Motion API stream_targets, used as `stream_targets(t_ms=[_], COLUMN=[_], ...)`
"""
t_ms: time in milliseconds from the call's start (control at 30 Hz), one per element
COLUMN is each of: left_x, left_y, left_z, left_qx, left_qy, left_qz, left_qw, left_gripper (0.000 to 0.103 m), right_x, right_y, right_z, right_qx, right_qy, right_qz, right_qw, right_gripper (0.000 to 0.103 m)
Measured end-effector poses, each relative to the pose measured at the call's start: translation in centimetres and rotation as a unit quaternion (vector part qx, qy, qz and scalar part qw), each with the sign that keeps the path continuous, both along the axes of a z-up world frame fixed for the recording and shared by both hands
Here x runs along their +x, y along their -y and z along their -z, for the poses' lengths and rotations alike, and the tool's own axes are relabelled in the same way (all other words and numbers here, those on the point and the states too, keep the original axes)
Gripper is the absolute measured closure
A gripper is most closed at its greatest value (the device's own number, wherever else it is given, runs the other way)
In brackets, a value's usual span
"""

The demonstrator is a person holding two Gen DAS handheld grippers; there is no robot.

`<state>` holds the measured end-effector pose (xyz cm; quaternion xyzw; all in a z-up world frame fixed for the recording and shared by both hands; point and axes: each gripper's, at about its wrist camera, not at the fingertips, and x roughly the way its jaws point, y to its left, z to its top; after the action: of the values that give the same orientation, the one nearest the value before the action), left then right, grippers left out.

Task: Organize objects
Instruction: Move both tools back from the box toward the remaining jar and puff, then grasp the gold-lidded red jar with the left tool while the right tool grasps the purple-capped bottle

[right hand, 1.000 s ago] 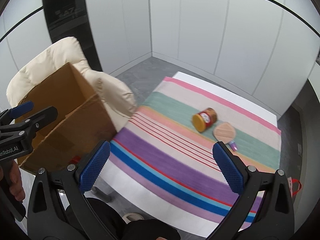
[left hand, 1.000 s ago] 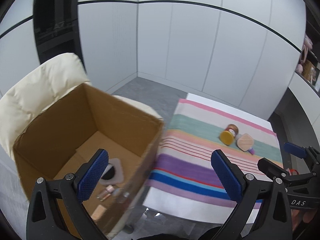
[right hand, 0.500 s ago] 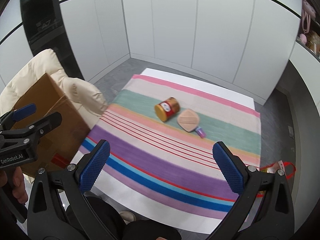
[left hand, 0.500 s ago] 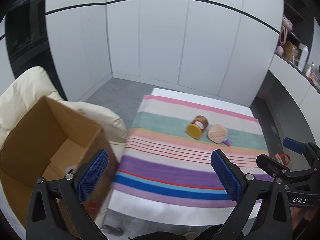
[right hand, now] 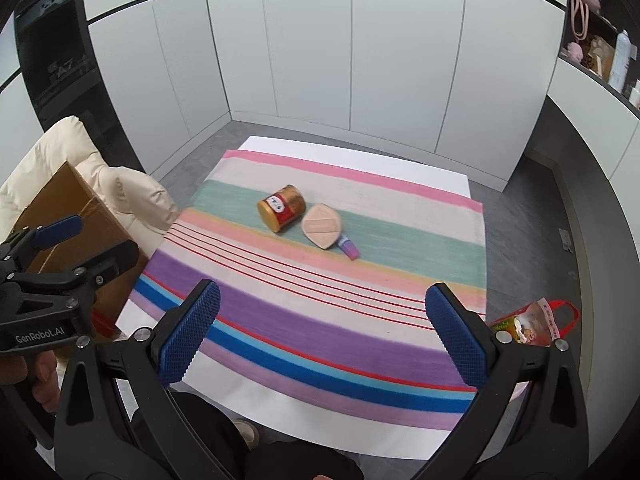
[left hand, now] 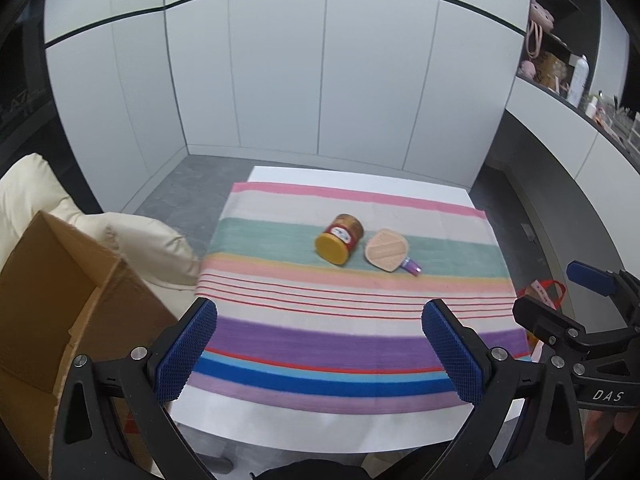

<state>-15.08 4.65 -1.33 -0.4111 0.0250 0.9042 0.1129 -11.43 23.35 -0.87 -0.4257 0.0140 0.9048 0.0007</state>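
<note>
We are holding both the left gripper [left hand: 318, 354] and the right gripper [right hand: 322, 330] with jaws apart and empty above the worktop's [left hand: 320, 424] near edge — judging the next move a reach to the tipped jar [left hand: 339, 239] mid-cloth, bound for the cardboard box [left hand: 60, 300].
</note>
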Motion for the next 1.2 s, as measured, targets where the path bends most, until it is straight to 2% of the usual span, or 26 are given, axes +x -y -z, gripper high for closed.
stream_targets(t_ms=[167, 500, 667, 833, 967, 1100, 1200], left_x=[-1.0, -4.9, -8.3, -11.5, -13.6, -15.6, -17.6], left_y=[-1.6, -4.2, -5.6, -6.2, -6.5, -6.8, -6.6], left_z=[1.6, 5.9, 9.0, 11.9, 14.0, 16.1, 17.5], left_qx=[-0.001, -0.015, -0.020, -0.025, -0.034, -0.064, -0.060], left_qy=[0.024, 0.053, 0.072, 0.083, 0.091, 0.089, 0.101], left_qz=[0.015, 0.034, 0.051, 0.042, 0.037, 0.044, 0.050], left_qw=[0.9996, 0.9979, 0.9959, 0.9954, 0.9946, 0.9930, 0.9919], left_gripper=[0.000, 0.001, 0.002, 0.004, 0.004, 0.004, 0.010], right_x=[0.0, -2.3, -5.1, -8.1, -10.6, -12.9, -14.5], right_y=[-1.9, -4.9, -6.3, -6.9, -6.8, -6.4, -6.0], right_z=[1.1, 6.0, 8.9, 12.0, 15.0, 17.4, 19.0], right_qx=[-0.002, 0.005, 0.000, -0.002, -0.016, -0.012, -0.006], right_qy=[0.008, 0.045, 0.069, 0.087, 0.106, 0.115, 0.122], right_qz=[0.016, 0.028, 0.034, 0.038, 0.035, 0.027, 0.019], right_qw=[1.000, 0.999, 0.997, 0.996, 0.994, 0.993, 0.992], right_gripper=[0.000, 0.001, 0.008, 0.010, 0.017, 0.020, 0.025])
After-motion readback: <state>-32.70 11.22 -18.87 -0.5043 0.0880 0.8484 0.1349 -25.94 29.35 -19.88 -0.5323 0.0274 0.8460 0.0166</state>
